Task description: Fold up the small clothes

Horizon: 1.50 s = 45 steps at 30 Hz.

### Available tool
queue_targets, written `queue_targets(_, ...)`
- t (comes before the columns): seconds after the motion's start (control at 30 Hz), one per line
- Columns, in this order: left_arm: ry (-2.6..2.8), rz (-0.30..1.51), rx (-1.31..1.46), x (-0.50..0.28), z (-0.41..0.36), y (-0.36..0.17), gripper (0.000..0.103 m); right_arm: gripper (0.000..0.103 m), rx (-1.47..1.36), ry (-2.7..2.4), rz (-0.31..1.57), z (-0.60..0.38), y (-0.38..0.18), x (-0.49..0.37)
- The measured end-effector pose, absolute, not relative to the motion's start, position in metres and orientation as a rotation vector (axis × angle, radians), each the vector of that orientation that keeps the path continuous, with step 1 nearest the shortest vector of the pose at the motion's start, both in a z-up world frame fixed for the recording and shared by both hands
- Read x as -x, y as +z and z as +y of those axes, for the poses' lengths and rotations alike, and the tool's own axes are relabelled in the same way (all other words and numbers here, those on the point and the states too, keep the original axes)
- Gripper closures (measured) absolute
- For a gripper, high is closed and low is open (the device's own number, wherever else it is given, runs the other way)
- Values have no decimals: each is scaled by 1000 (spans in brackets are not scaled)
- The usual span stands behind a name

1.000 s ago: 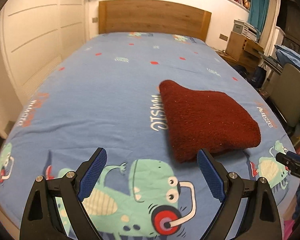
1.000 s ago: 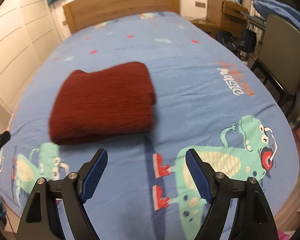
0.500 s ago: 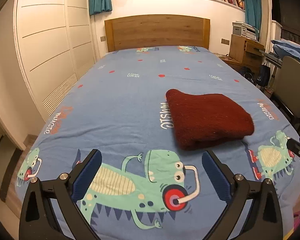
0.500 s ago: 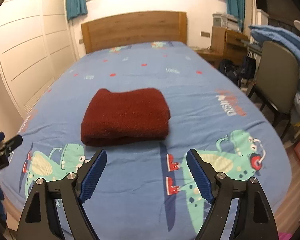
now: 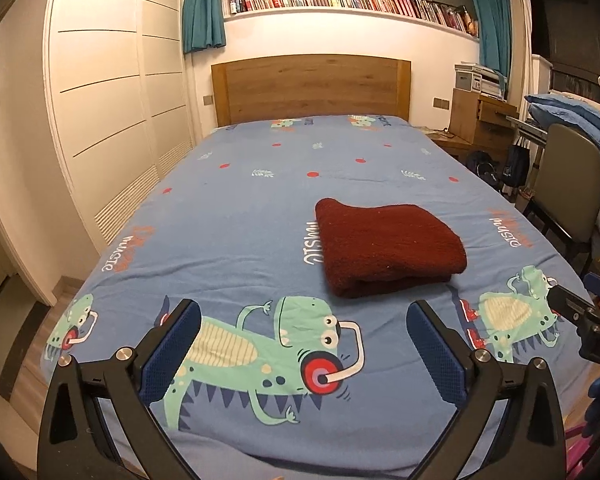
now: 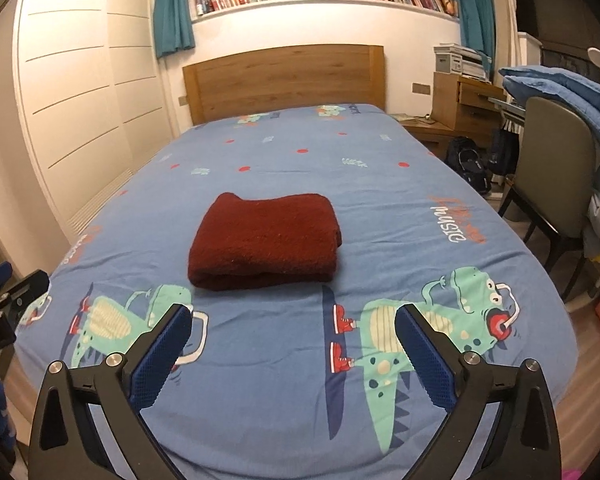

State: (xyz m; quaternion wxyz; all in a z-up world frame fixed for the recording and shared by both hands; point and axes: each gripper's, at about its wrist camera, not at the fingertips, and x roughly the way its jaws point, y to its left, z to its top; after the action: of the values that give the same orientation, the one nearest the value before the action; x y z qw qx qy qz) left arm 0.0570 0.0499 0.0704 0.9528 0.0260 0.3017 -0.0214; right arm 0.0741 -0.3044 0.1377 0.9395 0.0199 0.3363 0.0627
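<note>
Left wrist view. Left tongs (image 5: pixel 303 320) spread wide, jaws have just been opening, nothing between the blue pads (image 5: pixel 172 354) — released. Dark red knit garment (image 5: pixel 384 246) lies folded into a thick rectangle on the blue dinosaur-print bedsheet (image 5: pixel 236 220); taking the garment as landmark, the tongs hang near its front edge and to its left, clear of it. The white "music" lettering (image 5: pixel 313 244) sits just beside the garment's left edge. The big green dinosaur print (image 5: pixel 276 354) lies in front of the garment, between it and the tongs. At the frame's right edge, in front of and to the right of the garment, part of the other tool (image 5: pixel 580 316) shows.

Right wrist view. Right tongs (image 6: pixel 294 318) also wide apart, jaws have just been opening, empty — released. The garment (image 6: pixel 264 240) sits beyond the tongs and slightly to their left, not touched by either pad. Its layered fold edge faces the camera; the stack looks even and closed. Wooden headboard (image 6: pixel 284 80) is far behind the garment; a chair (image 6: pixel 556 168) stands well off to the garment's right, beside the bed.

Progress, as judged: this piece looks finished — folded, set down, let go. No other loose clothes visible on the bed, so whether anything is left to fold cannot be told from here.
</note>
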Motion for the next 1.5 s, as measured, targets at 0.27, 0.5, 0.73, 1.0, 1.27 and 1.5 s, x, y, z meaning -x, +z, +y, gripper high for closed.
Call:
queue_targets(0.27, 5, 578, -117, -37, 35, 74, 1, 1, -37, 164, 678, -318, 141, -52)
queue_targets(0.5, -8, 568, -145, -30, 22, 78, 1, 1, -48, 155, 654, -333, 148, -43)
queue_targets(0.73, -26, 543, -105, -24, 19, 93, 1, 1, -55, 134, 626, -346, 157, -41)
queue_targets(1.0, -51, 550, -72, -24, 14, 95, 1, 1, -52, 117, 639, -355, 155, -43)
queue_targets(1.27, -56, 583, -85, -22, 4, 85, 1, 1, -50, 98, 669, -362, 148, -42)
queue_targets(1.5, -19, 590, -82, -24, 12, 82, 1, 1, -43, 89, 685, -366, 144, -40)
